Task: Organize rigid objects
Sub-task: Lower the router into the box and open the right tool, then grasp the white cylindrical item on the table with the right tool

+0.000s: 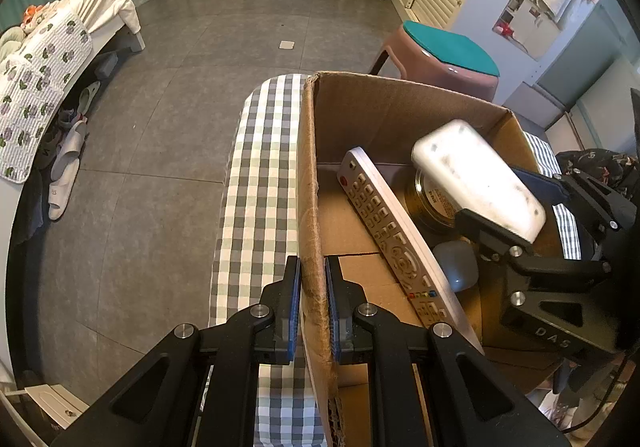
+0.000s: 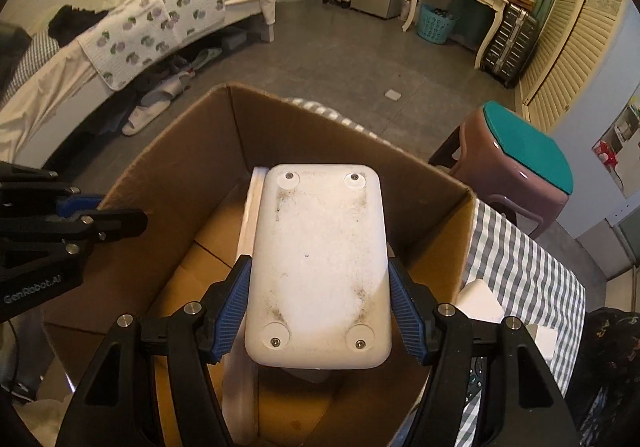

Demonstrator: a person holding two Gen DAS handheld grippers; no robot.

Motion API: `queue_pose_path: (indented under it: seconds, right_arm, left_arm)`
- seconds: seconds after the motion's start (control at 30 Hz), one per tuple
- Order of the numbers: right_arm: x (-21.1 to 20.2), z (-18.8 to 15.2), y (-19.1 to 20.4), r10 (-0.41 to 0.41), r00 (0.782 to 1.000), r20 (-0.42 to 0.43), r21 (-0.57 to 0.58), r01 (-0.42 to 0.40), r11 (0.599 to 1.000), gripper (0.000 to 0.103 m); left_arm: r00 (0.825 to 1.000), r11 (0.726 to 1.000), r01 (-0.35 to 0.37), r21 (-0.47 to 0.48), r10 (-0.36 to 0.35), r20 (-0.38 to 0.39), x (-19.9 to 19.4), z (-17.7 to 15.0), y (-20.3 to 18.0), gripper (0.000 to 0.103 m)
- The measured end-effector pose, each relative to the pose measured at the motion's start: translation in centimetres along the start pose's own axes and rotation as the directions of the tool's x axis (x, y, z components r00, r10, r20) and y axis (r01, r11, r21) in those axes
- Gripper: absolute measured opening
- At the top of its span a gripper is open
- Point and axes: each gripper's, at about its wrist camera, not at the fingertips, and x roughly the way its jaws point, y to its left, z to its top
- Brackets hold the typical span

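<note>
Two grippers work at one cardboard box (image 1: pixel 384 119) that stands on a table covered with a grey and white checked cloth (image 1: pixel 256 183). The left gripper (image 1: pixel 313 307) has its jaws clamped on the near left wall of the box, one blue pad on the outside and one on the inside of the cardboard. The right gripper (image 2: pixel 318 303) holds a white rectangular device (image 2: pixel 320 267) above the open box; its jaws are closed on the two long sides of this device, and the underside with four round feet and some dirt marks faces the right wrist camera. In the left wrist view the same device (image 1: pixel 478 177) is tilted and is above the other things in the box, not touching the bottom. Inside the box a long silver remote control (image 1: pixel 394 239) leans diagonally, with its red button at the far end. Beside it, under the device, there is a round gold tin (image 1: pixel 430 203), and nearer a grey rounded object (image 1: pixel 458 265) which I cannot identify. In the right wrist view a white block (image 2: pixel 480 299) lies on the cloth just right of the box. Behind the table a pink stool with a teal cushion (image 1: pixel 452 51) stands on the grey tiled floor (image 1: pixel 180 107), and a bed with a flowered blanket (image 2: pixel 156 23) is at the left side of the room.
</note>
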Motion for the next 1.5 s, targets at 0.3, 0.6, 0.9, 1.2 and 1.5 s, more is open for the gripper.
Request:
queue_pose_path:
  seconds: [0.3,0.6,0.9,1.2,1.5]
  right_arm:
    - [-4.4,-0.2,-1.3,-0.014,0.996,0.091,0.042,0.010,0.999,0.079]
    - [-11.4,-1.9,-4.5,-0.102,0.978,0.180,0.087,0.087,0.992,0.091]
    - [-17.3,-5.8,-9.7,-0.273,0.943,0.192,0.174,0.241,0.955,0.091]
    - [-15.5,-11.5,-11.3,-0.292,0.954,0.063,0.229,0.271,0.935,0.091]
    - [-9.4,-16.9,-8.8,-0.170,0.979,-0.112,0.312,0.197,0.929,0.091]
  left_arm:
    - [1.000,1.000,-0.007,-0.007,0.007,0.005,-0.2,-0.1,0.0,0.011]
    - [1.000,1.000,-0.021,-0.013,0.021,0.005,-0.3,-0.2,-0.1,0.012]
    - [1.000,1.000,-0.029,-0.008,0.029,0.009,-0.3,-0.4,-0.3,0.012]
    - [0.999,0.999,-0.031,-0.008,0.031,0.013,-0.2,-0.6,-0.6,0.012]
    - [0.999,0.999,-0.032,-0.003,0.032,0.015,-0.3,-0.7,-0.6,0.012]
